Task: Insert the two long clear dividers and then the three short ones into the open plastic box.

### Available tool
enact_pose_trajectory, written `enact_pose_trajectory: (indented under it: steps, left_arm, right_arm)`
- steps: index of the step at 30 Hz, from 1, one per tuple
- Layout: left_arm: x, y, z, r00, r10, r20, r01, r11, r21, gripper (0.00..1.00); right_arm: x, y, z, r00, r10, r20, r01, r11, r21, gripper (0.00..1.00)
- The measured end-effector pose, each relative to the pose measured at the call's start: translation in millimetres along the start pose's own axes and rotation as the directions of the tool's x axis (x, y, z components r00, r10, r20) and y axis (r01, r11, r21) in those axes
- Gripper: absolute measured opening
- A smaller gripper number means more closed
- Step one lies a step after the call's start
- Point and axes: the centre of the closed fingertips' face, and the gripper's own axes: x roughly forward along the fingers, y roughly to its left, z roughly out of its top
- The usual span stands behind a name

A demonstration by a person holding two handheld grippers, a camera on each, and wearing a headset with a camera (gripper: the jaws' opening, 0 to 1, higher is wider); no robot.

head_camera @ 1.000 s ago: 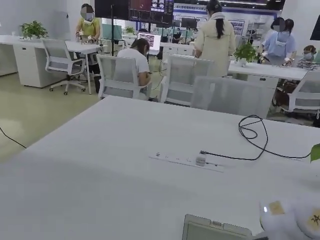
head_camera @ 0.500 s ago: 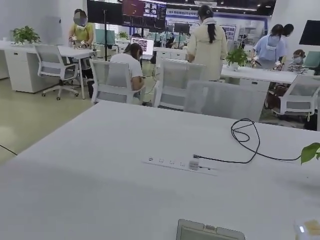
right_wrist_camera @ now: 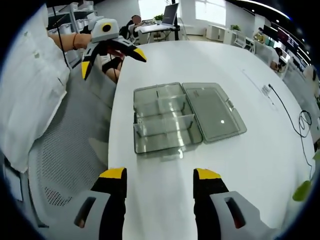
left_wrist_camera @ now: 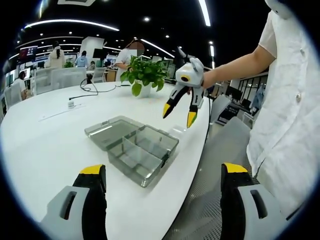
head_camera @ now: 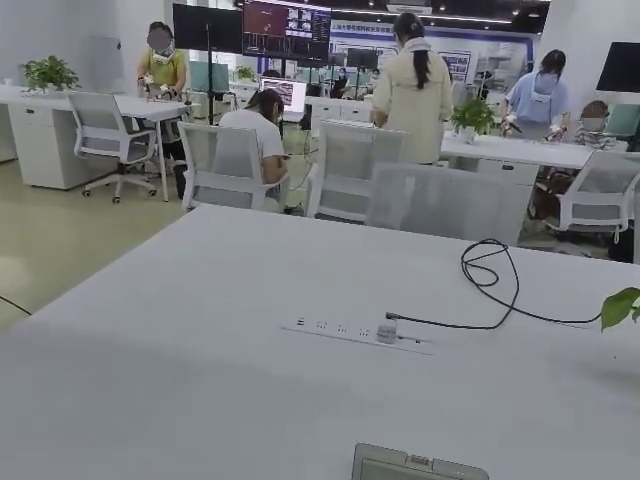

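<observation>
The box (right_wrist_camera: 162,122) sits on the white desk (right_wrist_camera: 165,60), close to the edge nearest the person. Its lid (right_wrist_camera: 215,112) is open and lies flat on the desk beside it. Clear dividers (right_wrist_camera: 161,117) stand inside the box and split it into compartments; how many are in I cannot tell. Something clear and small lies just beside the box on its near side, too faint to make out.

The left tool (left_wrist_camera: 162,170) has its yellow-tipped jaws wide apart with nothing between them. It is held up in the air at the desk's edge, over a grey mesh chair (right_wrist_camera: 75,150), well apart from the box. The right tool (right_wrist_camera: 160,172) also has its jaws apart and holds nothing. It hangs above the desk on the other side of the box, touching nothing.

In the head view the far edge of the lid shows at the bottom. Beyond it a power strip (head_camera: 355,330) lies on the desk with a black cable (head_camera: 490,275) plugged in and looped to the right. A potted plant (left_wrist_camera: 145,75) stands on the desk farther along that end. People and office chairs are in the background.
</observation>
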Motion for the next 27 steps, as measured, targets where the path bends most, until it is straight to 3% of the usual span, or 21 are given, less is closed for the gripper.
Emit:
enact_pose_trajectory:
  steps: [7, 15, 27]
  left_arm:
    - [-0.1, 1.3, -2.4, 1.0, 0.002, -0.005, -0.002, 1.0, -0.008, 0.97]
    - [-1.8, 3.3, -3.1, 0.9999, 0.008, -0.006, -0.008, 1.0, -0.013, 0.97]
    - [-2.2, 4.1, -4.3, 0.9999, 0.009, -0.009, -0.009, 1.0, -0.02, 0.97]
  right_arm:
    - [2.7, -3.0, -26.0, 0.9974, 0.004, -0.073, -0.006, 0.999, -0.032, 0.55]
    - [10.4, -4.8, -51.8, 0.987, 0.011, -0.16, -0.025, 0.996, -0.084, 0.55]
    - [26.2, -8.2, -82.8, 0.953, -0.002, -0.303, -0.065, 0.975, -0.211, 0.5]
